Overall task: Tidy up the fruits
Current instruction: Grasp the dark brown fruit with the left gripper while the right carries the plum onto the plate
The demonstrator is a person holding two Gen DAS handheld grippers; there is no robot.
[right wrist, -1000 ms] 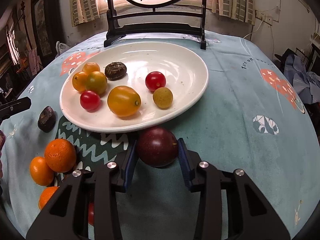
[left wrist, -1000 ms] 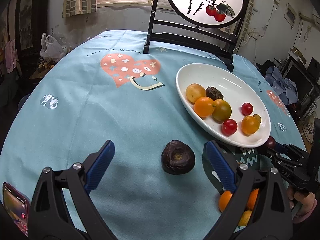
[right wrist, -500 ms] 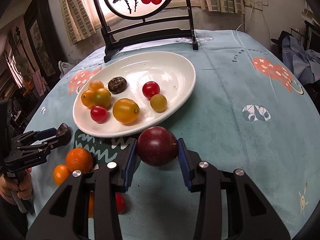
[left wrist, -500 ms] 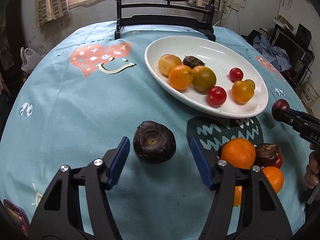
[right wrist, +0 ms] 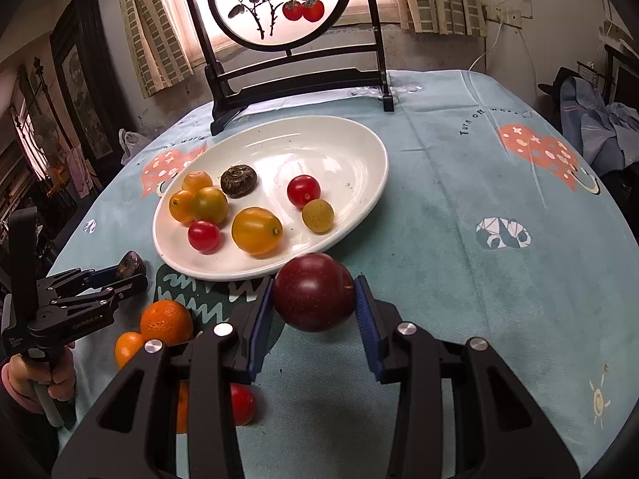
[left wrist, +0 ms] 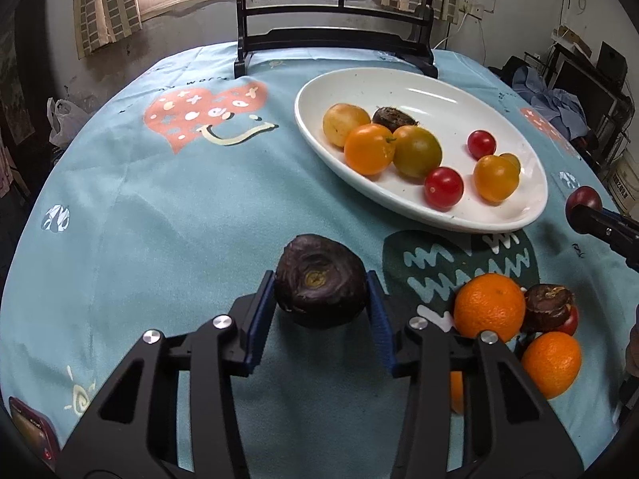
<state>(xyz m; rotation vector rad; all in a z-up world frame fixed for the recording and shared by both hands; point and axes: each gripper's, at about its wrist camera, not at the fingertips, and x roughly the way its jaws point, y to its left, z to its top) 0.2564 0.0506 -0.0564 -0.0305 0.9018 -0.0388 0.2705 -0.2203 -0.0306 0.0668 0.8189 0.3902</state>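
Observation:
A dark, wrinkled water chestnut (left wrist: 319,285) sits between the blue pads of my left gripper (left wrist: 320,281), low over the blue tablecloth. The jaws are closing and both pads touch the chestnut's sides. The right wrist view shows that gripper (right wrist: 127,273) from the side with the chestnut (right wrist: 129,264) at its tip. My right gripper (right wrist: 315,291) is shut on a dark red plum (right wrist: 313,295), held above the cloth just in front of the white oval plate (right wrist: 343,147). The plate (left wrist: 399,76) holds several small tomatoes, citrus fruits and one more chestnut.
Oranges (left wrist: 489,305), another chestnut (left wrist: 547,301) and a red tomato (right wrist: 241,403) lie in a pile on the cloth near the plate's front edge. A black-framed round screen (left wrist: 335,40) stands at the back. A phone (left wrist: 30,435) lies at the near left edge.
The left jaws went from wide apart to closed around the chestnut as the gripper came forward and down. The right gripper rose slightly with the plum.

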